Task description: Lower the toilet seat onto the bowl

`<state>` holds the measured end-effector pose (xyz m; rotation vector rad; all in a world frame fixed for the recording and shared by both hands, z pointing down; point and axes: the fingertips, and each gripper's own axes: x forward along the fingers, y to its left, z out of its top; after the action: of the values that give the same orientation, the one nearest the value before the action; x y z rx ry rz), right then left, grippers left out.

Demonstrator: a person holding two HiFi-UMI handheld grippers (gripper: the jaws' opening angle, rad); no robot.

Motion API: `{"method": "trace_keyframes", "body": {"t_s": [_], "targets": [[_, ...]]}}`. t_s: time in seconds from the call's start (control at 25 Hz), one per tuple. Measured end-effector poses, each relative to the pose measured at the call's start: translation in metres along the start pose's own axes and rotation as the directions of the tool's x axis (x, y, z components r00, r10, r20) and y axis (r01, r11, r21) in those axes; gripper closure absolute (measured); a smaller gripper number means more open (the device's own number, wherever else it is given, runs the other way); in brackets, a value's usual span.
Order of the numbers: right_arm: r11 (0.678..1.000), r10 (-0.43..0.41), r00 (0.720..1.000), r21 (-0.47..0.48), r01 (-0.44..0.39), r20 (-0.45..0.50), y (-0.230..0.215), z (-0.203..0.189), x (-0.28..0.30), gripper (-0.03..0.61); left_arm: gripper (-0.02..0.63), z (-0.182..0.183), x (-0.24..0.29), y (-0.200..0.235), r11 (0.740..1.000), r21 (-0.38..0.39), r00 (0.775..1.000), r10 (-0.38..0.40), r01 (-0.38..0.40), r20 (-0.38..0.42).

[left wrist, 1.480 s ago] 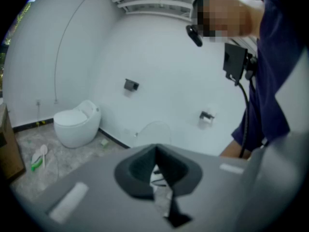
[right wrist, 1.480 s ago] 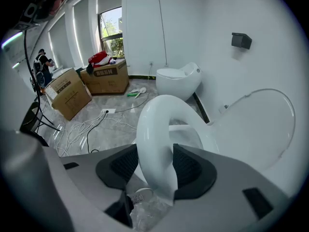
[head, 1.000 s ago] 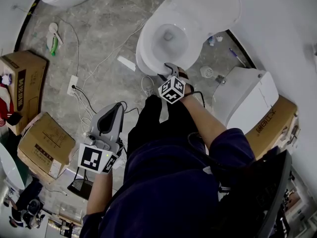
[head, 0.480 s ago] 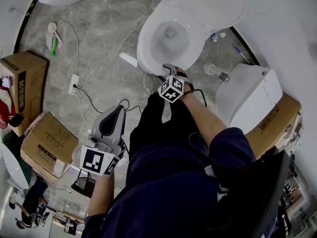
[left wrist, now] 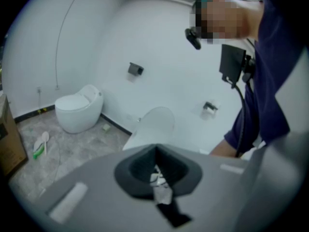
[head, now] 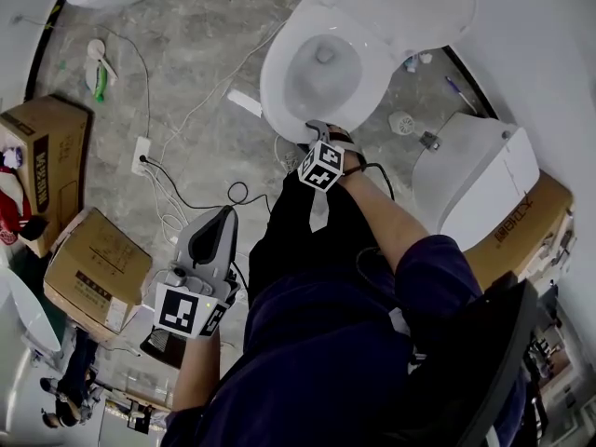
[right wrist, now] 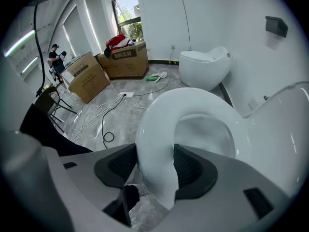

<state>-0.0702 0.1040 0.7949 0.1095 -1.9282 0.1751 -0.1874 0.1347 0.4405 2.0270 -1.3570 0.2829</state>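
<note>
Since a second ago, the left gripper (head: 220,217) has been let slide a little lower in the head view, while the right gripper (head: 320,128) has been brought down along with the toilet seat (head: 276,89) it's on. Going left to right: the left gripper is parked out over the cables (head: 172,203) on the floor, well apart from the toilet, jaws pressed together with nothing caught in them. It's probably just kept out of the way, since one hand looks like enough for this job. Further right, the front edge of the seat is pinched between the right gripper's pads, gripped from both sides so it can be eased down instead of dropped. The seat is seen lying low over the bowl (head: 322,71); whether it's already resting on the rim can't be told. Behind it, the lid (head: 400,17) is left standing up, so only the seat is being handled.
</note>
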Motion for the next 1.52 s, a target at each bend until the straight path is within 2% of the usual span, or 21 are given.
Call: {"method": "trace_keyframes", "body": {"t_s": [0.16,0.28,0.56,1.08,1.52], "targets": [[1.000,0.027,0.999,0.001,-0.027,-0.032,0.001,-0.004,0.014,0.337,0.612,-0.005,0.005,0.005,1.000,-0.009,1.000,0.006,-0.006,-0.013],[0.997,0.071,0.996,0.013,-0.071,-0.058,0.002,-0.007,0.025,0.305,0.612,-0.009,0.006,0.010,1.000,-0.014,1.000,0.014,-0.015,-0.023],[0.991,0.118,0.987,-0.048,-0.124,-0.109,0.011,-0.011,0.049,0.304,0.612,-0.022,0.007,0.025,0.998,-0.051,0.998,0.036,-0.039,-0.049],[0.992,0.080,0.986,-0.088,-0.094,-0.147,0.020,-0.027,0.089,0.305,0.612,-0.049,0.016,0.027,0.994,-0.097,0.996,0.044,-0.051,-0.077],[0.991,0.002,0.984,-0.128,-0.025,-0.180,0.016,-0.035,0.118,0.304,0.613,-0.069,0.023,0.029,0.992,-0.118,0.996,0.044,-0.053,-0.075]]}}
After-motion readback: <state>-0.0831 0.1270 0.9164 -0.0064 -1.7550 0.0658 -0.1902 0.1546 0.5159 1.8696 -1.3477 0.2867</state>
